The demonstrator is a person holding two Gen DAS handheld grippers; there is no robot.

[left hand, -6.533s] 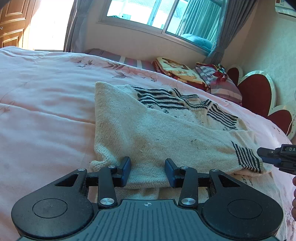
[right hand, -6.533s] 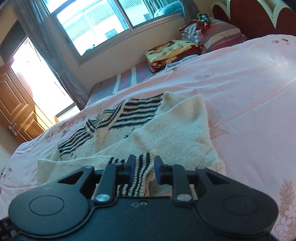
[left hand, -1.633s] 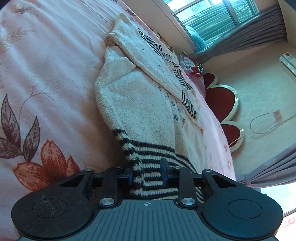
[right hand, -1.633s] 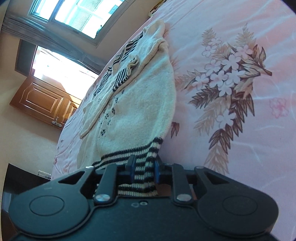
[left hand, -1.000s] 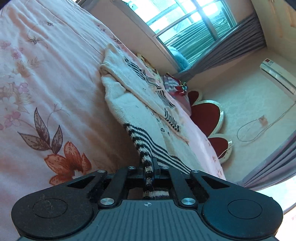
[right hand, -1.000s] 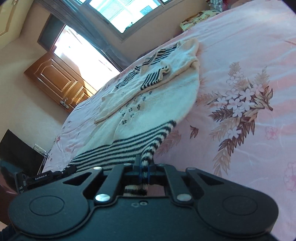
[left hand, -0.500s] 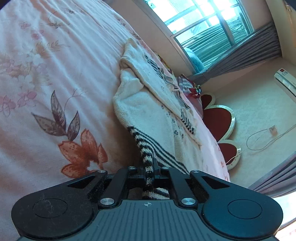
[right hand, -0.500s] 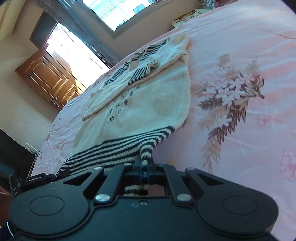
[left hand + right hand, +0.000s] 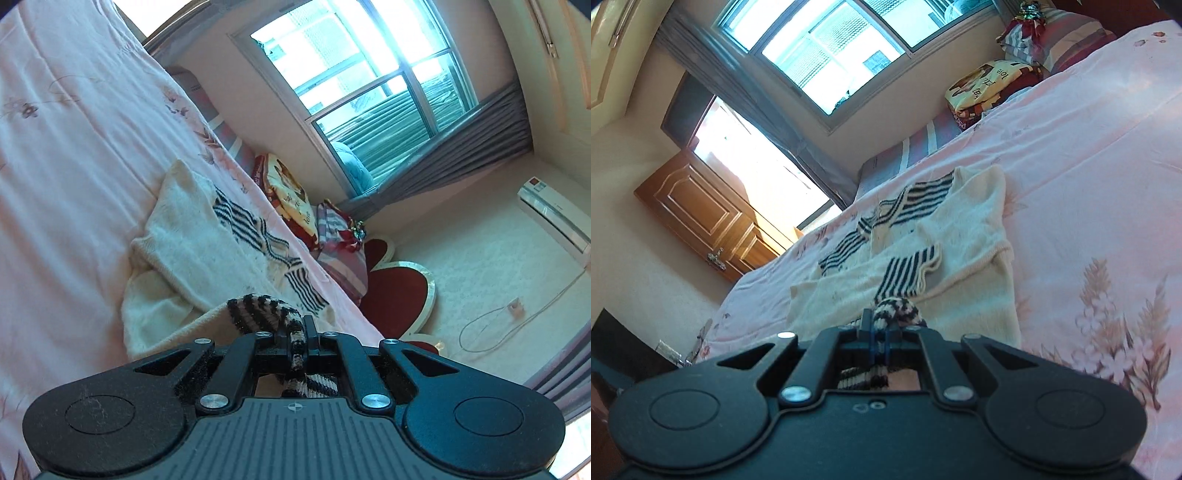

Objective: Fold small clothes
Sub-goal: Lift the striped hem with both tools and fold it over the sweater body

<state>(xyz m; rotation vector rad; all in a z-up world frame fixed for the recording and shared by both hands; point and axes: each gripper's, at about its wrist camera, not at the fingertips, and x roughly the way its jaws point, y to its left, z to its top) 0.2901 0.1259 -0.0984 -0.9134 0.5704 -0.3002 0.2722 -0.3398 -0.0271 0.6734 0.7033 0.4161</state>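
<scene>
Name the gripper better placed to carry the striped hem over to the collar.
Neither alone: left gripper and right gripper are each shut on the sweater's striped hem, so both should carry it together.

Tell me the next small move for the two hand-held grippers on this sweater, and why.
Probably carry the striped hem forward toward the collar and lay it down there. The left hand-held gripper and right hand-held gripper are each shut on a hem corner, lifted off the bed; the sleeves are already folded in, so the body looks ready to be halved.
</scene>
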